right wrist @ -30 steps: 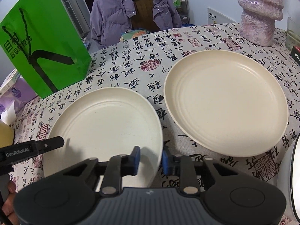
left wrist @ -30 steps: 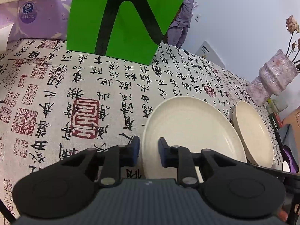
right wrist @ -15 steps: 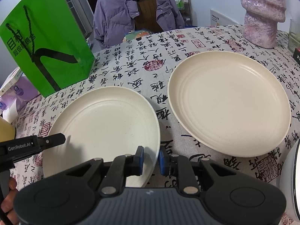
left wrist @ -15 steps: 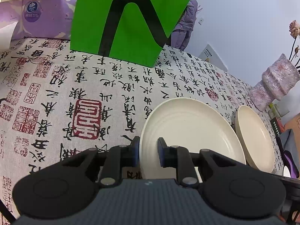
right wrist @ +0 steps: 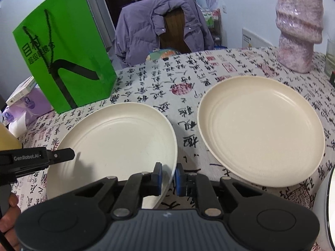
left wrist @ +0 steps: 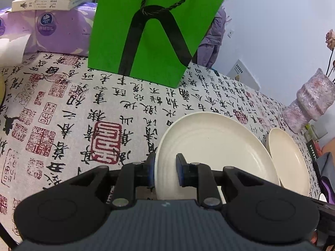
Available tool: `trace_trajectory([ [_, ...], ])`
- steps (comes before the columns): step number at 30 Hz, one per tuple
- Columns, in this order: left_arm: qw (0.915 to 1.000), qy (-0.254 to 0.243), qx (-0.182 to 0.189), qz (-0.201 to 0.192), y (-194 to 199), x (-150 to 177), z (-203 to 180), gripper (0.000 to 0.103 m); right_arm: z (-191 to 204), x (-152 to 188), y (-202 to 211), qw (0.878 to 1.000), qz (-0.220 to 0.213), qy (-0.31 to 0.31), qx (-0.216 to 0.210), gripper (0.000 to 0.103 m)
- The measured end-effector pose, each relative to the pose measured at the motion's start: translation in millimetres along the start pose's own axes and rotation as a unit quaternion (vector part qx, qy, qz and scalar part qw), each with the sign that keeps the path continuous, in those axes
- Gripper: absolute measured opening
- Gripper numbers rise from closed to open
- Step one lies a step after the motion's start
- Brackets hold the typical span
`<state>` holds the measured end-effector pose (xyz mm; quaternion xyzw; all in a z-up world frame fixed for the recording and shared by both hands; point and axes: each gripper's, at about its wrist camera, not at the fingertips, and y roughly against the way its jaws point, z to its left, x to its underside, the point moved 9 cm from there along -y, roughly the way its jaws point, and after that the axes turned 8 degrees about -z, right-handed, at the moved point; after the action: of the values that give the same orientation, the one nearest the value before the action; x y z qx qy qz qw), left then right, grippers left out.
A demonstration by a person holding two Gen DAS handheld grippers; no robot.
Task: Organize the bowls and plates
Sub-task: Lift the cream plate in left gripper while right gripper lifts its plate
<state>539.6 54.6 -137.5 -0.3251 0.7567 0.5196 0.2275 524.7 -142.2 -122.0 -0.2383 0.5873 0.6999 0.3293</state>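
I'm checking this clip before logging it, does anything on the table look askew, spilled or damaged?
Nothing is spilled or broken. The one odd thing: the near plate sits tilted, not flat, with both tools straddling its rim, the left tool on one side and the right tool on the other. The second plate lies flat on the tablecloth.

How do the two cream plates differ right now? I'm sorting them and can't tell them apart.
The nearer round cream plate has both tools straddling its rim, left tool and right tool; the farther round cream plate has none. The nearer looks slightly tilted, the farther lies flat. Both match in colour, shape and ridged centre.
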Motion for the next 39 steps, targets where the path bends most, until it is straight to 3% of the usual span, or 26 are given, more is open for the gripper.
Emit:
trace_trajectory([
  [18,0.9961,-0.004,-0.031,-0.082,30.7,-24.3,-3.4,0.02,24.0,-23.1,26.4,0.996,-0.079,0.043,-0.016,0.012],
  [39,0.9851,-0.036,-0.024,-0.167,85.8,-46.0,-35.1,0.02,24.9,-45.9,77.5,0.984,-0.17,0.047,-0.037,0.013],
])
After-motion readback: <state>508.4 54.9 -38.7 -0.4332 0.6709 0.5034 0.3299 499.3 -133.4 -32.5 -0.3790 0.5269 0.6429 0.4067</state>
